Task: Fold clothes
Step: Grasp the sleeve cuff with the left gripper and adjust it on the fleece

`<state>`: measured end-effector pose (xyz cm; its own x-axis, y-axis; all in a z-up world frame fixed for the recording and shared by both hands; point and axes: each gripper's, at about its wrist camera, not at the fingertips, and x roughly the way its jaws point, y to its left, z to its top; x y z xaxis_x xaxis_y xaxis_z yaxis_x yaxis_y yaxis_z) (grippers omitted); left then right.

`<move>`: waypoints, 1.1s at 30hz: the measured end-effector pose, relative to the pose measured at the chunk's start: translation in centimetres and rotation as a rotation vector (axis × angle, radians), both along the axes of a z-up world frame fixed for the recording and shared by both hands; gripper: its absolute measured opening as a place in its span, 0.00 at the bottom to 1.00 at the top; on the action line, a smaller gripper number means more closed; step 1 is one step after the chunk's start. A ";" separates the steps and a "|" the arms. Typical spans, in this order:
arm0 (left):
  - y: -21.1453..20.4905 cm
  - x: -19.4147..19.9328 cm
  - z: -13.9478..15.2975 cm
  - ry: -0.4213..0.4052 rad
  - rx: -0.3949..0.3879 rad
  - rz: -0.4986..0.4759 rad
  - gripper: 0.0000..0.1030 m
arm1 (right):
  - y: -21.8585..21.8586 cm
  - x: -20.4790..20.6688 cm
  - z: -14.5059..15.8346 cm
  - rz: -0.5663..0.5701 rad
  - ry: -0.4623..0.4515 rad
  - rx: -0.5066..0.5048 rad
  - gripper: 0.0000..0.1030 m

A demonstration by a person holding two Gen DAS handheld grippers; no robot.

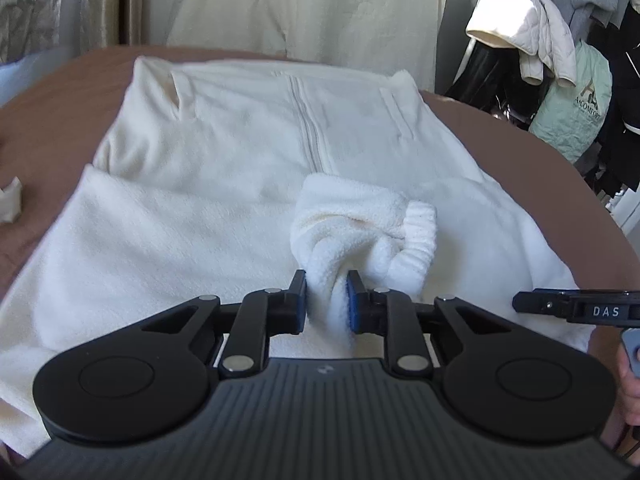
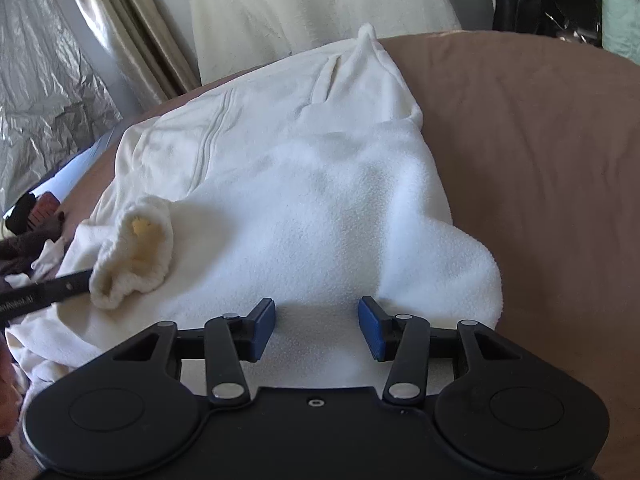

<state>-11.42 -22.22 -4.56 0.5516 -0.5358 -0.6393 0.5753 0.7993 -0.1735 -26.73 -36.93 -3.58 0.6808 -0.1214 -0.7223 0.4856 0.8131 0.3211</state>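
Fingers first: the left gripper (image 1: 327, 302) has both blue pads clamped on the bunched end of a fluffy white fleece sleeve (image 1: 352, 224), so the fabric is squeezed into a narrow neck between the jaws, and the ribbed cuff (image 1: 418, 236) curls out just past the right-hand finger. On the right gripper (image 2: 317, 328) the blue-padded fingers (image 2: 264, 328) stand wide apart with nothing between them, hovering low over the fleece. I can't tell from this angle whether the tips actually touch the cloth.

Whole thing being folded is a cream-white fleece zip-up jacket (image 1: 248, 148), spread out flat on a brown bedsheet (image 2: 540, 160). Its zip line (image 1: 310, 128) runs down the middle away from the left camera, and there are slanted pocket seams on either side. From the right wrist view you can see the held sleeve lifted over the left part of the jacket, with the cuff opening (image 2: 136, 248) facing the camera and a yellowish lining inside. A black finger of the left gripper reaches in from the frame's left edge to it.

Around the bed: pale cream curtains (image 1: 312, 4) behind, a crinkly silver foil sheet (image 2: 44, 92) off to the left, and a pile of hanging clothes (image 1: 560, 40) on the right, including a white quilted jacket and a mint green bag. Small crumpled white scrap (image 1: 10, 200) sits on the sheet at the far left.
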 end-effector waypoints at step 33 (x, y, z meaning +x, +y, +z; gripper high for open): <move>2.7 2.1 0.8 -0.046 0.009 0.116 0.03 | -0.1 0.0 -0.3 0.014 -0.001 -0.019 0.57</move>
<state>-9.34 -19.48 -3.76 0.6382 -0.4608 -0.6167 0.4858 0.8625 -0.1416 -26.78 -36.98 -3.86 0.6836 -0.1253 -0.7191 0.4738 0.8256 0.3065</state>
